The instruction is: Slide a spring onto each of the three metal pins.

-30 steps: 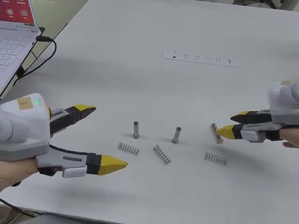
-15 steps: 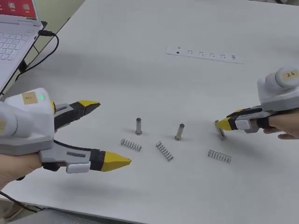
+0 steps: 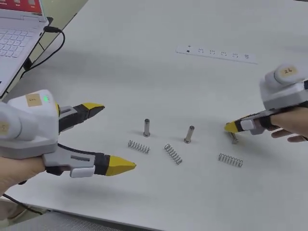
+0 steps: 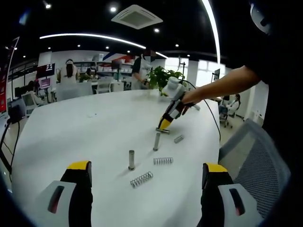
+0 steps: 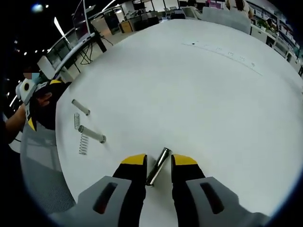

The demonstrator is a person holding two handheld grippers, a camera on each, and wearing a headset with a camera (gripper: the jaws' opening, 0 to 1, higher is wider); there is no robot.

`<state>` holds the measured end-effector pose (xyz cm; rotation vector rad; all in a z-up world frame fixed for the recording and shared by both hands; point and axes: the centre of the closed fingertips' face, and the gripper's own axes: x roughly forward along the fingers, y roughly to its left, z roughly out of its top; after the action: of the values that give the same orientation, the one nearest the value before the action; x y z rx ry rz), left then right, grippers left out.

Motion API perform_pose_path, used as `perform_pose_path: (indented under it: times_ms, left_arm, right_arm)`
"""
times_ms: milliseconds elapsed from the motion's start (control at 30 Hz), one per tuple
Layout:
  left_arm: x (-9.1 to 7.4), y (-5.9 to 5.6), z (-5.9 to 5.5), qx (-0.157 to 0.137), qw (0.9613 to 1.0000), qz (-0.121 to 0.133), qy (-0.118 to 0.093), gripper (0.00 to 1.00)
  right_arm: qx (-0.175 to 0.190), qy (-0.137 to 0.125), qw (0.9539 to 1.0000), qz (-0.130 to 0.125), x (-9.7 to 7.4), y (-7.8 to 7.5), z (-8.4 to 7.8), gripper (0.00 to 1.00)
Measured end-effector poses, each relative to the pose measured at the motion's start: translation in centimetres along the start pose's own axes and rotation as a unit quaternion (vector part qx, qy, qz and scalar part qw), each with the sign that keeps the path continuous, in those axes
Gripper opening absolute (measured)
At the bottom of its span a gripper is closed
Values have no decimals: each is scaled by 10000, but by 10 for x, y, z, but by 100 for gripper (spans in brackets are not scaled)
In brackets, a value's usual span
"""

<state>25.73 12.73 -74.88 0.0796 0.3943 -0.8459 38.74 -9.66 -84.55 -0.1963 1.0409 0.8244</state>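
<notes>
Pins: grey metal cylinders; middle pin (image 3: 189, 134) and left pin (image 3: 147, 127) upright, third pin (image 3: 234, 138) lying to the middle pin's right.
Springs (image 3: 173, 154): three thin coils, flat beside the middle pin.
Right gripper (image 3: 228, 128): jaws narrowly flank the third pin; grip unclear.
Left gripper (image 3: 118, 136): jaws wide apart, well left of the middle pin.

Open-plan office. Big white table (image 3: 144, 57) with a laptop (image 3: 14, 41) at its edge, a cable (image 3: 57, 45) plugged in, and a white power strip (image 3: 216, 53) lying flat. In the left gripper view there is a dark ceiling with strip lights (image 4: 90, 38), spotlights and an air vent (image 4: 136, 16). Behind are rows of desks with monitors (image 4: 27, 99), people (image 4: 69, 71) at them and a potted plant (image 4: 158, 75). A grey mesh chair (image 4: 251, 156) stands beside the table. The right gripper view has more desks (image 5: 137, 21) at the far end.
</notes>
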Motion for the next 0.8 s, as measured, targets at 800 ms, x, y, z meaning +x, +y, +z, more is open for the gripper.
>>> perform_pose_path:
  times_ms: [800]
  left_arm:
    - [2,-5,-4,-56,10000,-30,-4,93]
  right_arm:
    - [102,386,9982,-444,1,-7,-7,6]
